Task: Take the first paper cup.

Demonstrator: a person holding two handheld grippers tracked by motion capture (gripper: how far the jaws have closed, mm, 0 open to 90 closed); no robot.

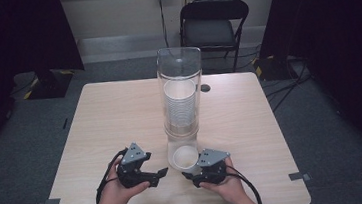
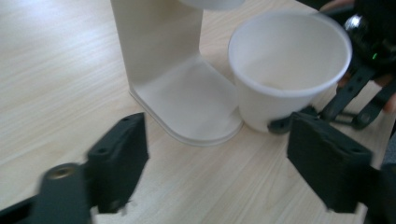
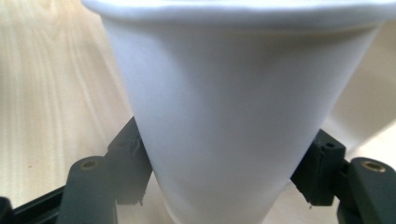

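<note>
Squeezing the thin paper cup point(image 3: 224, 116) low down, the right gripper point(image 1: 196, 173) could crush or tip it — against the dispenser base point(image 2: 187, 105); left gripper point(image 2: 219, 163) gapes wide, empty.

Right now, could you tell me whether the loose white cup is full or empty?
Empty: the left gripper view looks into the white cup and shows only its bare inner wall.

Both grippers, left point(image 1: 162, 173) and right point(image 1: 188, 175), are matte black with linkage arms and blocky rectangular jaw pads. Each carries a grey three-cornered plate on top, dotted with small screws. Brass-coloured pivot pins show low in the gripper views. A black cable loops from each toward the frame's bottom edge.
</note>
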